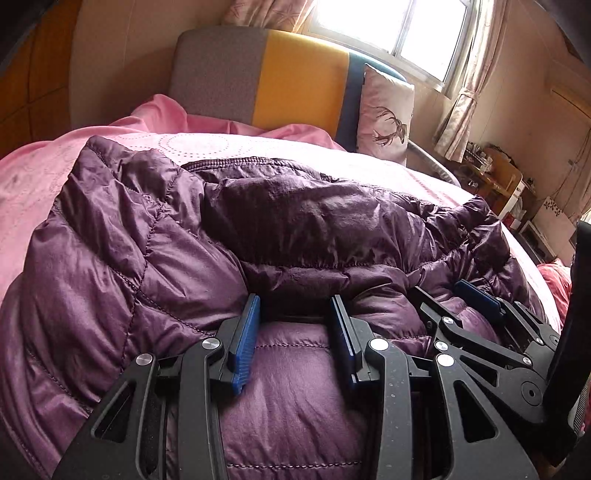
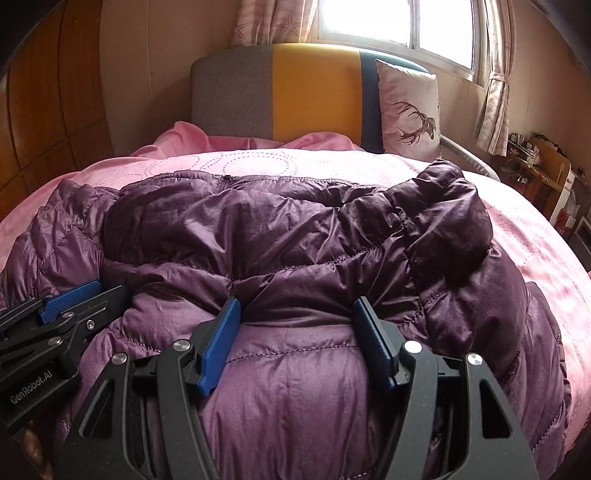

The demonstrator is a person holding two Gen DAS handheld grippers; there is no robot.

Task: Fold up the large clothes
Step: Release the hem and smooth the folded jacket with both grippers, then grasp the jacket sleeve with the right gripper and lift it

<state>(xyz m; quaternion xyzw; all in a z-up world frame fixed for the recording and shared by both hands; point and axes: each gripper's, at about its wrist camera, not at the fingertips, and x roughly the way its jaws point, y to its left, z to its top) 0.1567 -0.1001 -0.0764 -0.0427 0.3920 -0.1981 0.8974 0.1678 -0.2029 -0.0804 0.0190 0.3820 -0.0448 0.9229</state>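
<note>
A purple quilted down jacket lies on the pink bedspread with its far part doubled over toward me. My left gripper hovers low over the near edge of that fold. Its blue pads stand apart, with fabric bulging between them but not pinched. Just to its right, my right gripper stands wider open over the same edge, its pads clear of the cloth. Each gripper shows in the other's view: the right one and the left one. A sleeve end lies at the far right.
The pink bedspread covers the bed around the jacket. A grey, yellow and blue headboard stands behind, with a deer-print pillow leaning on it. At the right are a cluttered wooden desk and a curtained window.
</note>
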